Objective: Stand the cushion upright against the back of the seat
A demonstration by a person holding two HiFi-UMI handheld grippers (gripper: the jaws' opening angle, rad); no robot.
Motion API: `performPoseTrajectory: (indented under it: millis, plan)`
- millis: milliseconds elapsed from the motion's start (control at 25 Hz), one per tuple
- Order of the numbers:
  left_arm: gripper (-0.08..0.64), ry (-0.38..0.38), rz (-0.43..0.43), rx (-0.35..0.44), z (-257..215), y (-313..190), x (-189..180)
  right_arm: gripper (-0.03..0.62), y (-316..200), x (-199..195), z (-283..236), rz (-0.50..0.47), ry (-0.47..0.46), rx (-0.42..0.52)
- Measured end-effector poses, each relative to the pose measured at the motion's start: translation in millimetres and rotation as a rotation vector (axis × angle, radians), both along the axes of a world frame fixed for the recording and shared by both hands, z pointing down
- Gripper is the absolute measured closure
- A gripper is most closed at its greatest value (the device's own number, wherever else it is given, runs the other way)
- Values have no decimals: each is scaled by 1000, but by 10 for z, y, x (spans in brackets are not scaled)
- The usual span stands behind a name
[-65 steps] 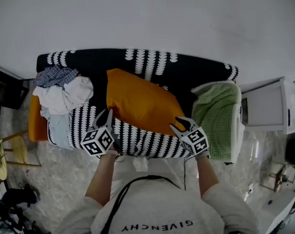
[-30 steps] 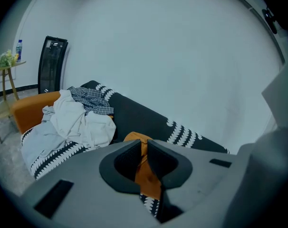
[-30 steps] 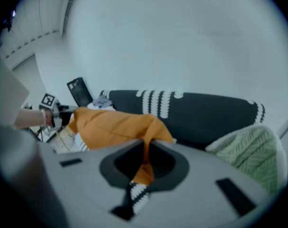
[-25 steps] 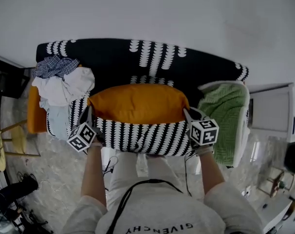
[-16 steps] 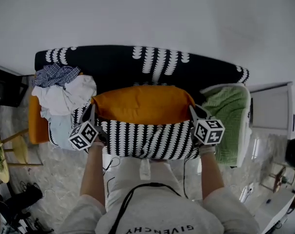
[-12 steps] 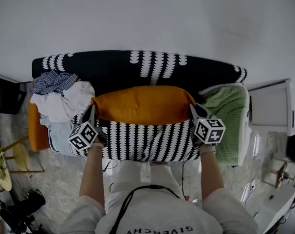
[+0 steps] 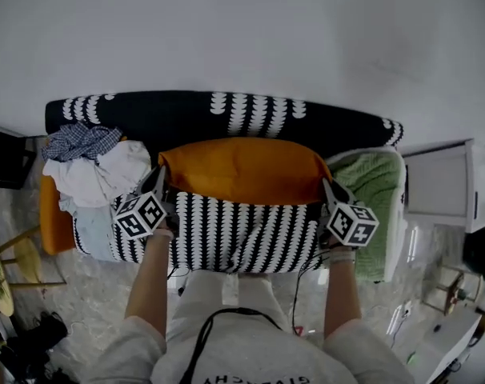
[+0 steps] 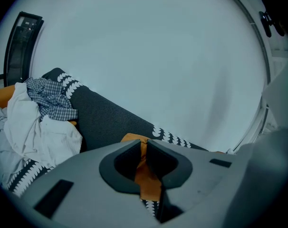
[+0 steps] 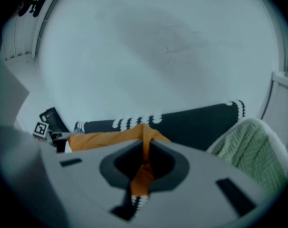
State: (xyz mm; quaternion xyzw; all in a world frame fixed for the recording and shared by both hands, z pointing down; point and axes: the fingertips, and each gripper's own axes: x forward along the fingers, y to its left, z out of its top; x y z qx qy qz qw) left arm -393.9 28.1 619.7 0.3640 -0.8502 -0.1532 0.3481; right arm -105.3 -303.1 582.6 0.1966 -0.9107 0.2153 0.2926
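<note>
Clenched jaws on both sides: the left gripper [image 7: 159, 174] pinches the left corner of the orange rectangular fabric cushion [image 7: 242, 170], and the left gripper view shows its two pads drawn almost together with a fold of orange cloth squeezed between them. At the far left of the head view, a heap of white cloths and a blue checked shirt [image 7: 94, 158] fills the left end of the black sofa with white scalloped stripes [image 7: 234, 234]. The heap's edge lies just beside the left gripper, so there is little room on that side. The cushion stretches across the middle of the seat between the two grippers, long side level, with its upper edge showing against the dark backrest [image 7: 226, 112]. It sits close in front of the backrest, but whether it leans on it cannot be told. In front of the cushion the striped seat runs open to its front edge, where the person's forearms [image 7: 150, 282] come in. The right gripper [image 7: 328, 186] grasps the cushion's right corner in the same way; the right gripper view shows orange fabric nipped tight between its pads. Just beyond it, a green knitted blanket [image 7: 370, 190] drapes over the right armrest, near the gripper. A white cabinet [image 7: 438, 186] stands further right, beside the sofa's end. Behind the backrest rises a plain white wall [image 7: 242, 30].
</note>
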Motion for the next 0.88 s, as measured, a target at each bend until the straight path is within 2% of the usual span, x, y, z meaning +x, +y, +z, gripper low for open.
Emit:
performPoseTrajectory:
  millis: [240, 400, 560, 880]
  plan:
    - [497, 41, -13, 22, 9, -245, -15, 552, -178, 80, -21, 43, 20, -32]
    - [497, 54, -56, 43, 32, -366, 28, 552, -287, 141, 106, 66, 48, -47]
    - [497, 64, -48, 34, 128, -402, 114, 552, -336, 215, 280, 75, 96, -63]
    - [497, 45, -47, 48, -73, -434, 28, 552, -385, 184, 231, 62, 71, -107]
